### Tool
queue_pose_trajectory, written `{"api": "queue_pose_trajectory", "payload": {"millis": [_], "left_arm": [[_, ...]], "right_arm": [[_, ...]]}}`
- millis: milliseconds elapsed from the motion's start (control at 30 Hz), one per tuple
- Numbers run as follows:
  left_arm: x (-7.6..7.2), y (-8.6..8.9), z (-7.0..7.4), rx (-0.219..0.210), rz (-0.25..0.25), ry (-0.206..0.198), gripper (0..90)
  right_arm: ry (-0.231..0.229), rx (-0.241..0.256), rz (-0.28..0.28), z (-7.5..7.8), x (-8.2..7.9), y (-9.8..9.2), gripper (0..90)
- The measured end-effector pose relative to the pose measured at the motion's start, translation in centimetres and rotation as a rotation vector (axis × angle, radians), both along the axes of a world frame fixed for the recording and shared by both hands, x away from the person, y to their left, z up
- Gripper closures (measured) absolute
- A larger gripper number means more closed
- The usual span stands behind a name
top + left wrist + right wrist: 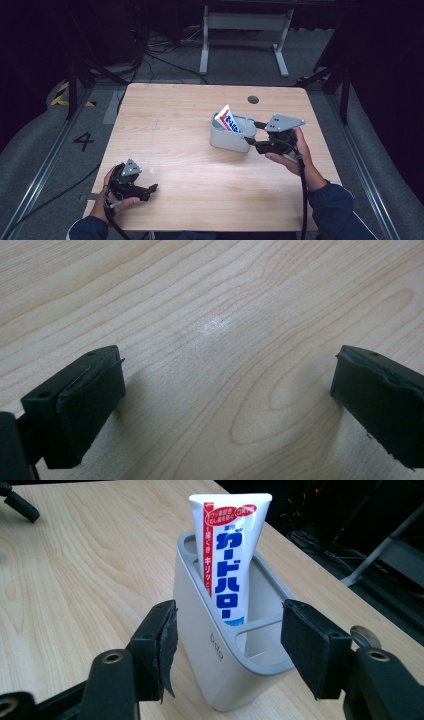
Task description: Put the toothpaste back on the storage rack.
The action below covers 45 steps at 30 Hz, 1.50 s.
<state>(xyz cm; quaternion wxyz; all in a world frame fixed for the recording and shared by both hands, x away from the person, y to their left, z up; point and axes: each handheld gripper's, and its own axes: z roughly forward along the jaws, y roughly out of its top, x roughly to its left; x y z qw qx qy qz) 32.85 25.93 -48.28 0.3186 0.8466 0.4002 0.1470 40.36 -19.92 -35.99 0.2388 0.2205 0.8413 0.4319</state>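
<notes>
Down at 7 o'clock on the tabletop, the left gripper is held wide with nothing in it. Right gripper is spread wide around the grey holder at 2 o'clock, toothpaste tube stood tilted inside.

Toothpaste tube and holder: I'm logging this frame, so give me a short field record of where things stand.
holder: grey holder upright on wooden table, right of centre
contents: toothpaste tube stands in it, top sticking out, leaning
right gripper: open, jaws either side of the holder's near end
left gripper: open, low over bare table at near left
</notes>
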Motion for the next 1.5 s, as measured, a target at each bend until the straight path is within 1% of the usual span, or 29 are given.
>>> {"api": "queue_pose_trajectory", "payload": {"millis": [100,267,467,633,800,933,1000,1133,1200,1267,1433,1500], "left_arm": [[0.0,0.1,0.0,0.006,-0.011,-0.006,1.5],[0.0,0.1,0.0,0.002,-0.007,-0.002,1.5],[0.0,0.1,0.0,0.002,-0.007,-0.003,1.5],[0.0,0.1,0.0,0.002,-0.006,-0.002,1.5],[0.0,0.1,0.0,0.002,-0.006,-0.002,1.5],[0.0,0.1,0.0,0.004,-0.009,-0.007,1.5],[0.0,0.1,0.0,0.002,-0.007,-0.003,1.5],[0.0,0.1,0.0,0.002,-0.007,-0.003,1.5],[0.0,0.1,0.0,0.003,-0.007,-0.005,1.5],[0.0,0.1,0.0,0.002,-0.007,-0.003,1.5],[0.0,0.1,0.0,0.002,-0.006,-0.002,1.5],[0.0,0.1,0.0,0.003,-0.007,-0.004,1.5]], "right_arm": [[-0.010,-0.007,0.000,-0.1,-0.4,-0.4,40.4],[-0.029,-0.018,-0.006,-0.4,-1.1,-1.2,39.3],[-0.029,-0.037,-0.011,-1.3,-1.8,-2.2,38.3],[-0.005,-0.069,-0.024,-2.3,-2.1,-2.6,37.1],[0.006,-0.103,-0.038,-3.5,-2.4,-3.3,35.8],[0.027,-0.136,-0.068,-4.4,-2.6,-3.7,34.0],[0.041,-0.143,-0.073,-4.9,-2.7,-4.0,34.0],[0.050,-0.159,-0.084,-5.8,-2.8,-4.7,33.4],[0.065,-0.165,-0.098,-6.0,-2.9,-5.0,32.9],[0.066,-0.179,-0.108,-6.4,-3.0,-5.4,32.6],[0.094,-0.184,-0.130,-7.1,-3.2,-6.6,32.0],[0.088,-0.182,-0.137,-7.3,-3.3,-7.1,31.7]]}}
